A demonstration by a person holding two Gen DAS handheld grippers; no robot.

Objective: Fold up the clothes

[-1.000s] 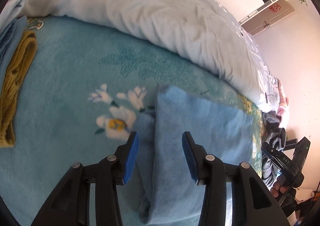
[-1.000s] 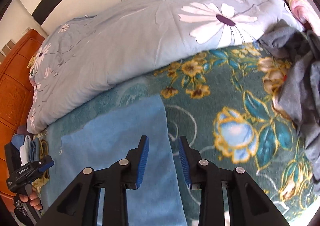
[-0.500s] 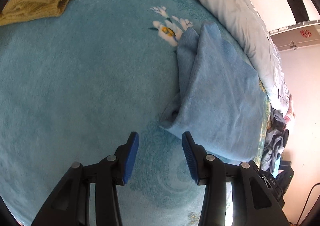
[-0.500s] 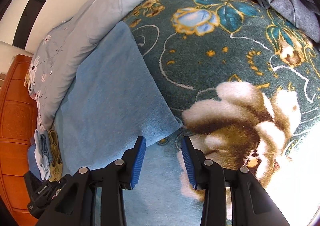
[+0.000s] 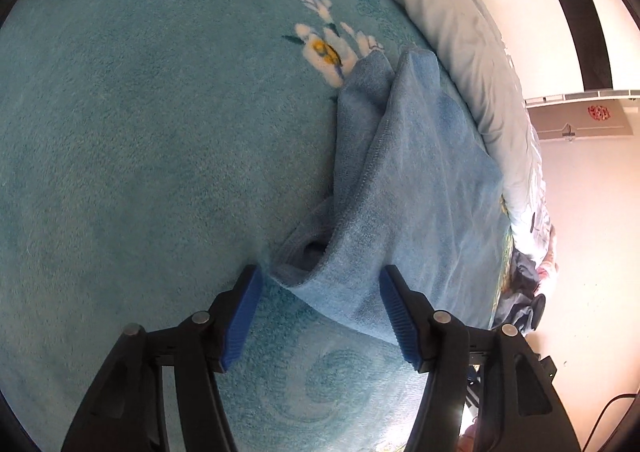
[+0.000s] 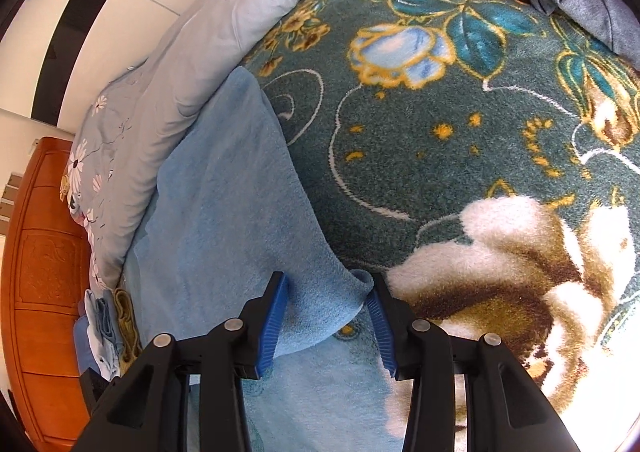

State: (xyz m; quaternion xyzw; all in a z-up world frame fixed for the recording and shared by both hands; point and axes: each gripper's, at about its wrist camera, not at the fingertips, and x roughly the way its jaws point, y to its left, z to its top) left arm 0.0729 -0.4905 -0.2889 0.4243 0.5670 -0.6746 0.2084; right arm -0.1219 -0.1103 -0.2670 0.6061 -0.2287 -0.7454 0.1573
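Left gripper (image 5: 320,316) and right gripper (image 6: 328,316): fingers spreading, each straddling a near corner of the light-blue terry towel (image 5: 420,179) without pinching it. Towel lies on the teal floral plush blanket (image 5: 140,131) — seat both layers deep before closing.

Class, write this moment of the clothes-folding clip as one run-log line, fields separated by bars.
stage: regrasping | item: blue cloth folded on blanket | left tongs: opening, near-left corner between | right tongs: opening, near-right corner between
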